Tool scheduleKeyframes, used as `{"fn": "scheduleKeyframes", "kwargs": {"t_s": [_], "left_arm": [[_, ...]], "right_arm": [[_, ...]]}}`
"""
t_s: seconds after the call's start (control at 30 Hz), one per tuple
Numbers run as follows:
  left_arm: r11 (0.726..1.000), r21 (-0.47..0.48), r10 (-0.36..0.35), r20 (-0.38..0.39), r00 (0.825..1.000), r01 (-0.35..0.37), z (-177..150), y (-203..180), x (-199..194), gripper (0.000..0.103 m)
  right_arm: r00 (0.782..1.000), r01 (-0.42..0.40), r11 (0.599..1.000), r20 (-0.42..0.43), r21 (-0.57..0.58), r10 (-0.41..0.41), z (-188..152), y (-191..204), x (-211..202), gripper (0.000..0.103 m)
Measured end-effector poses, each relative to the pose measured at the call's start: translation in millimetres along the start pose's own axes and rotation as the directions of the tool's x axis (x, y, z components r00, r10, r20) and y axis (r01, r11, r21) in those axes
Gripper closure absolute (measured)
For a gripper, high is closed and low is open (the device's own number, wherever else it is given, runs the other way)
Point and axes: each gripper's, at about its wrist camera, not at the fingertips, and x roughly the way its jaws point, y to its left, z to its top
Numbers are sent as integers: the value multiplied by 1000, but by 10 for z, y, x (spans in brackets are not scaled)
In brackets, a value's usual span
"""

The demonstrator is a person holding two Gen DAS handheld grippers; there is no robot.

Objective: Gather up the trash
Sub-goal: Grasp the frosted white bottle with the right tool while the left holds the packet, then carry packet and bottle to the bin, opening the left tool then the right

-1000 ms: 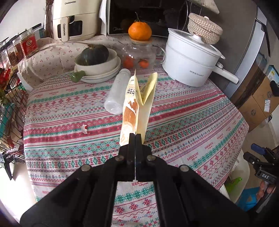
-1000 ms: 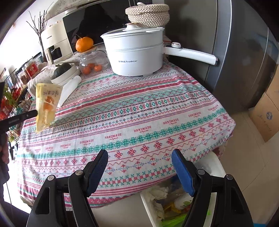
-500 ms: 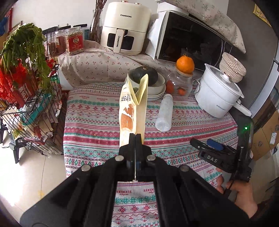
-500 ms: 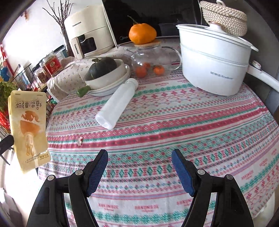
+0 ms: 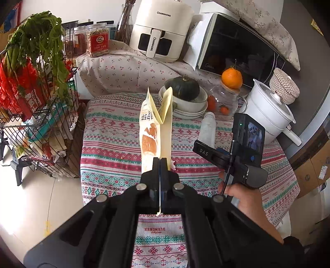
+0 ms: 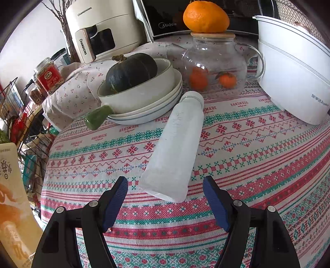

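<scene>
While the left gripper (image 5: pixel 159 165) has its jaws pressed together on the bottom edge of a yellow snack wrapper (image 5: pixel 155 125), holding it upright in the air above the near side of the table (image 5: pixel 107 144), the right gripper (image 6: pixel 165 185) hangs over the patterned cloth with its blue-padded fingers (image 6: pixel 115 198) spread wide and nothing between them. A white plastic bottle (image 6: pixel 175 148) lies on its side on the table just beyond those fingers, its flat base nearest them and its capped neck pointing far, towards a stack of plates (image 6: pixel 152 111). On the plates sits a bowl (image 6: pixel 142 90) with a dark green squash (image 6: pixel 130 71) in it. To the right of the bowl stands a glass teapot (image 6: pixel 214 66) with an orange (image 6: pixel 206 16) on its lid, and further right a white electric pot (image 6: pixel 295 68). In the left wrist view the right gripper (image 5: pixel 206 152) appears to the right of the wrapper, held in a hand (image 5: pixel 245 195).
</scene>
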Motion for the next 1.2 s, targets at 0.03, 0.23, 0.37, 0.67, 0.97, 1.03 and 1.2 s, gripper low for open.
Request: {"fn": "scheduleKeyframes", "kwargs": {"t_s": [0.03,0.23,0.37,0.67,0.97,1.03,1.2], "left_arm": [[1000,2,5,-1,1000,-5,-8,-6,0,103],[1000,13,2,-7,1000,-2,-31,-68,11,103],[999,28,-17,-6,1000,17,-59,-175,-13,103],[993,85,-75,-21,997,77,-201,-522,-40,103],[975,177,-130,-37,991,134,-407,-992,-115,103],[967,203,-147,-43,988,152,-455,-1113,-138,103],[937,218,-255,-104,961,273,-587,-1410,-199,103]], "right_arm": [[1000,2,1000,-14,-1,-2,7,-2,35,37],[1000,4,997,-27,-74,-6,-53,-23,-79,48],[1000,13,995,-26,-103,-16,-149,-160,-344,48],[999,41,985,23,-166,-37,-393,-585,-1132,49],[996,79,983,65,-167,-69,-721,-1133,-1833,49],[994,84,983,81,-165,-71,-810,-1267,-2006,49],[993,91,988,92,-127,-80,-1025,-1664,-2425,50]]}}
